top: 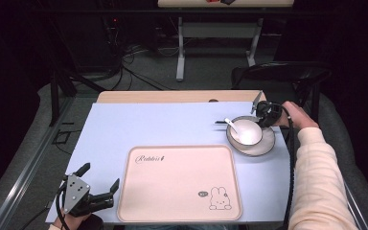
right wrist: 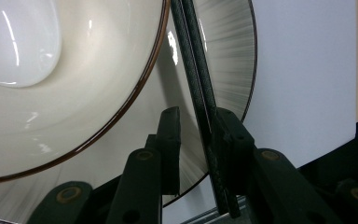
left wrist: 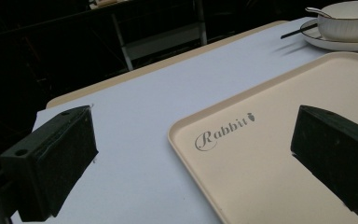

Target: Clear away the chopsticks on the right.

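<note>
Chopsticks, a dark slim pair (top: 220, 122), lie across the far side of the ribbed white plate (top: 261, 149) at the far right of the pale blue table mat (top: 148, 124) in the high view, their tips poking out left of the white bowl (top: 245, 132), which holds a white ceramic spoon (top: 231, 125). The right gripper (top: 264, 115) sits at the plate's far right edge. The left gripper (top: 93, 189) rests near left, beside the cream rectangular tray (top: 179, 184) with its rabbit drawing, well apart from the crockery.

Left gripper view: the jaws stand spread wide and empty over the tray's left rim (left wrist: 186, 140).

Right gripper view: the chopsticks (right wrist: 193, 70) run lengthwise away between the jaws, against the right-hand one; a gap remains beside the left-hand jaw, so the jaws look only partly closed. Their long axis follows the right gripper's reach, so I judge that hand is the one placed to lift them.
</note>
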